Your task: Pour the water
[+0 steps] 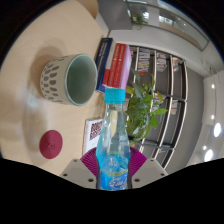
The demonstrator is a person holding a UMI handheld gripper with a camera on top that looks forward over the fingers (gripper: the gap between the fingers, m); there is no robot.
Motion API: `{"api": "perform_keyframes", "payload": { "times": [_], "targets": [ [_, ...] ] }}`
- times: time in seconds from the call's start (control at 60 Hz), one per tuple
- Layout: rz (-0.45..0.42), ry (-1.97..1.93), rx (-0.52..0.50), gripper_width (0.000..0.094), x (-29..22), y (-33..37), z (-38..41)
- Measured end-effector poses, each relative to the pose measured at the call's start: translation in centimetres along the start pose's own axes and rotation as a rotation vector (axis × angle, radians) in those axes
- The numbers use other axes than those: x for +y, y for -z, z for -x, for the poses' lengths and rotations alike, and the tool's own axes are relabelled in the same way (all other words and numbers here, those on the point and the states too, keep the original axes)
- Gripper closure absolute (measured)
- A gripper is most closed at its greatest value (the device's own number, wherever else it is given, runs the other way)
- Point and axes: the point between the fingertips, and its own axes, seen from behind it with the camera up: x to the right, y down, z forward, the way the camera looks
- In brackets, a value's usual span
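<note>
1. A round dark-red coaster (50,143) lies on the pale tabletop (30,60), left of the fingers
2. Beyond it sits a green-grey mug (68,79) (tipped in this view, mouth facing right)
3. The hand-held gripper (115,170) pinches a clear water bottle (114,140) with a blue cap between its pink pads (92,160)
4. Books (114,66) stand behind the bottle; a leafy plant (145,105) is right of it

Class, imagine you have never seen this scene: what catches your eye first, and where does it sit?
First, the bottle with its blue cap, clamped upright between the gripper fingers. Beyond it on the table stands a green mug, with books just behind the cap. A red disc lies beside the bottle, and a plant on its other side.
</note>
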Motion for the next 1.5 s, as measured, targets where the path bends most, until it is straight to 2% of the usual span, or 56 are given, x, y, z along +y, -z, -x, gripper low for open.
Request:
{"api": "perform_keyframes", "payload": {
  "times": [0.133, 0.35, 0.517, 0.65, 0.75, 0.867, 1.133, 1.183, 1.317, 1.417, 1.433, 1.5],
  "targets": [
    [0.027, 0.231, 0.021, 0.0587, -0.3, -0.2, -1.0],
    [0.012, 0.517, 0.083, 0.0570, -2.6, -0.7, -2.5],
    [0.006, 0.603, 0.144, 0.0571, -4.4, -0.7, -3.4],
    [-0.018, 0.550, 0.126, 0.0570, -4.8, -0.7, -2.9],
    [-0.067, 0.358, 0.129, 0.0570, -5.6, 0.1, -4.1],
    [-0.101, -0.039, 0.121, 0.0570, -6.6, 1.9, -7.2],
    [-0.211, -1.067, 0.129, 0.0555, -4.0, 5.2, -14.4],
    [-0.206, -1.205, 0.134, 0.0555, -4.4, 4.8, -13.6],
    [-0.205, -1.457, 0.107, 0.0556, -0.8, 3.6, -11.3],
    [-0.183, -1.563, 0.060, 0.0556, 0.8, 2.3, -7.6],
    [-0.177, -1.579, 0.062, 0.0556, -0.9, 1.3, -5.7],
    [-0.149, -1.605, 0.027, 0.0556, 1.5, 0.8, -4.0]
  ]
}}
